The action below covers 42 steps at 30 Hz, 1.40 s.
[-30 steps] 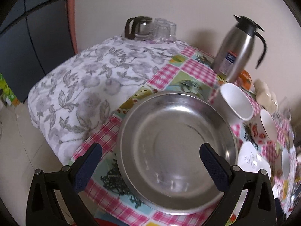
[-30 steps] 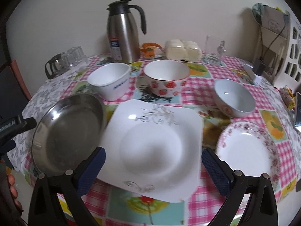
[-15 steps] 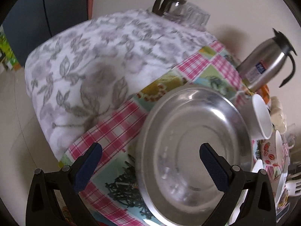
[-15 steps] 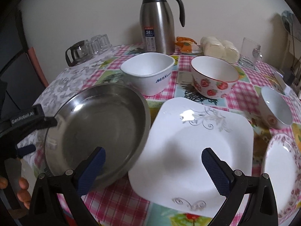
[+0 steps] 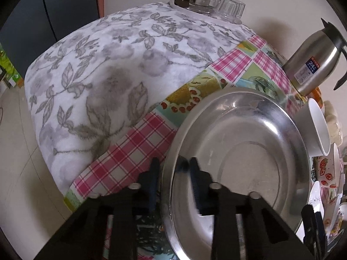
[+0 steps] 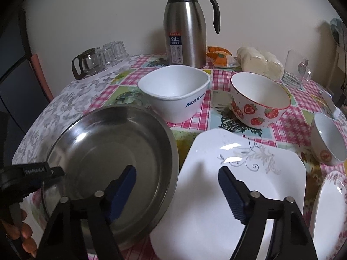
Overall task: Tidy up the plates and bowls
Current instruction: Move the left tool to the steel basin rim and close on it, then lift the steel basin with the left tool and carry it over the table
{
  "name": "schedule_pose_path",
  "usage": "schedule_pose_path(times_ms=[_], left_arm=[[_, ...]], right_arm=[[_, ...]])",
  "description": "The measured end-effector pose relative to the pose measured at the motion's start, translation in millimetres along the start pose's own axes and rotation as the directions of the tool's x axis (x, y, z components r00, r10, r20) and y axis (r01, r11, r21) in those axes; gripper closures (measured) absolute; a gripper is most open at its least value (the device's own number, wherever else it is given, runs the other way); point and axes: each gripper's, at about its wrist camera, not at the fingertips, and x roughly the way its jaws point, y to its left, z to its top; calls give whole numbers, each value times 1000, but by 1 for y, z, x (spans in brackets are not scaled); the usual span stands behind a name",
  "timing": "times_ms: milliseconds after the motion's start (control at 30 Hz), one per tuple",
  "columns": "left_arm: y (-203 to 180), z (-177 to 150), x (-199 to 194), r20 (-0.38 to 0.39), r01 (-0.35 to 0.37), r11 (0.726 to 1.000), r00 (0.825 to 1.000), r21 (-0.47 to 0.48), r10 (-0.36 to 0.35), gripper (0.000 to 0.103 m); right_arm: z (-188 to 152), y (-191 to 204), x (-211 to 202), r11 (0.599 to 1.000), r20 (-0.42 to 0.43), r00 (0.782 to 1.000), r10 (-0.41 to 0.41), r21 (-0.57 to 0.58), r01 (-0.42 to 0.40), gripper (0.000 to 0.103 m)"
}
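A round steel plate lies at the table's near-left corner, its right edge over the white square plate. My left gripper is closing on the steel plate's near-left rim, one pad outside and one inside against the metal. It shows at the left of the right wrist view, over the steel plate. My right gripper is also closing, but its pads press on nothing. One finger hangs over the steel plate and the other over the square plate.
Behind the plates stand a white square bowl, a strawberry bowl and a steel thermos jug. A small white bowl and a floral plate lie at the right. Glassware sits back left. A person's hand is at the lower left.
The left gripper dropped toward the steel plate's near-left rim and its jaws went from wide apart to nearly together. The right gripper slid left and its jaws narrowed.
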Motion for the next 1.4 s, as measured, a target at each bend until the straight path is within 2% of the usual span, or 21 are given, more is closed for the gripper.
schedule_pose_path(times_ms=[233,467,733,900,1133,1400], left_arm=[[10,-1,-4,0,-30,999,1000,-29,30,80],[30,3,-6,2,-53,995,999,-89,53,80],[33,2,-6,10,-68,995,998,-72,69,79],[25,2,-8,34,-107,994,994,-14,107,79],[25,1,-14,47,-119,993,992,8,118,80],[22,1,-30,97,-92,996,991,9,90,80]], right_arm=[[0,10,4,1000,-6,1000,28,-13,-28,42],[-6,28,8,994,-32,996,83,-65,-85,53],[-23,54,19,979,-89,992,86,-176,-101,73],[-25,54,17,978,-89,992,87,-184,-103,74],[-21,52,9,976,-72,991,112,-180,-124,74],[-15,53,-8,976,-23,994,111,-184,-113,74]])
